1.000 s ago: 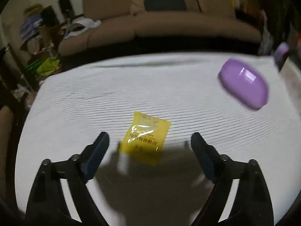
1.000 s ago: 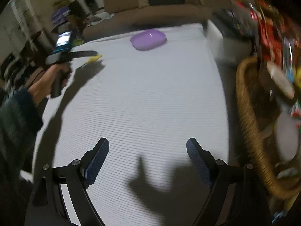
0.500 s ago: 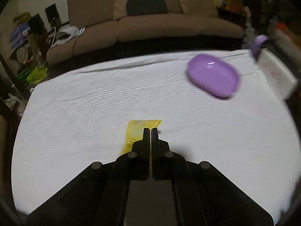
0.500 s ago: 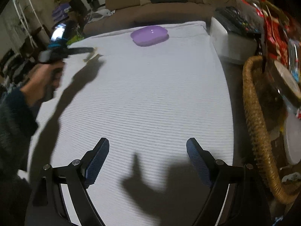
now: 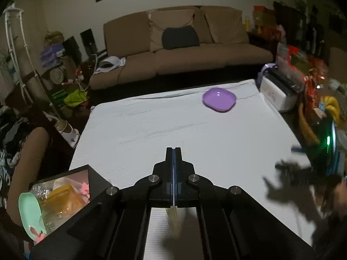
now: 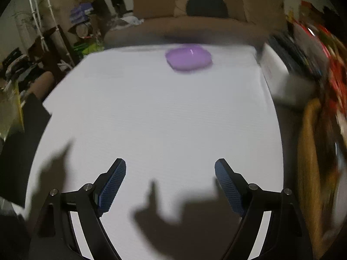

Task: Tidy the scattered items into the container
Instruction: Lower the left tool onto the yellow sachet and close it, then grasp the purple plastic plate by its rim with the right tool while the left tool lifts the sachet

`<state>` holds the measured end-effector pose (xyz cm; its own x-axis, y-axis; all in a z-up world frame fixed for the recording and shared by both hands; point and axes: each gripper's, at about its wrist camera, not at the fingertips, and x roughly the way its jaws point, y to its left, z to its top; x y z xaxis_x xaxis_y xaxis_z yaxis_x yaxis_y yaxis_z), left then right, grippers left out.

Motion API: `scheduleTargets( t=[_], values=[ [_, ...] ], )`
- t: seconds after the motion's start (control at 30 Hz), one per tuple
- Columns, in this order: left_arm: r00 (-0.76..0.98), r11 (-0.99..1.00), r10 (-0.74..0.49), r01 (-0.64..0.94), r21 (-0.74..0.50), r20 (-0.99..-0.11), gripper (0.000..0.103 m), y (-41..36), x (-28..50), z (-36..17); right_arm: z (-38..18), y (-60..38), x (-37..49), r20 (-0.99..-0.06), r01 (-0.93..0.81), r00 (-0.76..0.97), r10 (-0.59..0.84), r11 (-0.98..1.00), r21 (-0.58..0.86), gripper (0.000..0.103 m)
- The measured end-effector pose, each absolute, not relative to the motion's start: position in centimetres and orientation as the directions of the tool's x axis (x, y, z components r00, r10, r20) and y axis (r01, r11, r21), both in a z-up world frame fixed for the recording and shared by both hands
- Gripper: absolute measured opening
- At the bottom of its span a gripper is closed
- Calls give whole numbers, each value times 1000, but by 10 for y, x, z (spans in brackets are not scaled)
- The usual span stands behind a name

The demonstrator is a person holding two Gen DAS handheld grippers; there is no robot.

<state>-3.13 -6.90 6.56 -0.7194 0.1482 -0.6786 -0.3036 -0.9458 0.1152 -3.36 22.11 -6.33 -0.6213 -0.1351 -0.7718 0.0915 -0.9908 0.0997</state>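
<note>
A: What do you see near the bottom?

B: The right gripper [image 6: 170, 174]. Its two blue ribbed pads [image 6: 112, 186] stand far apart and nothing is between them. Under it lies the white cloth [image 6: 160, 112], with dark shadows on its near part.

A: And farther away?

B: A purple dish [image 6: 188, 59] lies on the far part of the cloth, well apart from the gripper. It is a little blurred. Behind it there is a brown sofa [image 6: 195, 21] with a dark cushion [image 6: 207, 7].

A: On the right side?

B: A brown woven basket [image 6: 310, 162] just beside the cloth edge, and a white box [image 6: 279, 71] farther back. Both are blurred.
</note>
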Motion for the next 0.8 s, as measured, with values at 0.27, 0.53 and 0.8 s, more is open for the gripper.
scheduleTargets(
  t=[0.27, 0.53, 0.8],
  values=[
    [-689, -968, 188, -250, -14, -699, 0, -103, -58, 36, -72, 268, -227, -835, -109, -531, -146, -965, 238, 85],
    [-407, -949, 210, -304, -85, -889, 64, -128, -64, 0, -134, 280, -335, -889, -292, -455, 55, -952, 91, 69],
    [-228, -945, 58, -327, 21, -972, 83, -97, -61, -50, -116, 295, -292, -854, -206, -518, -49, -962, 180, 3]
  ],
)
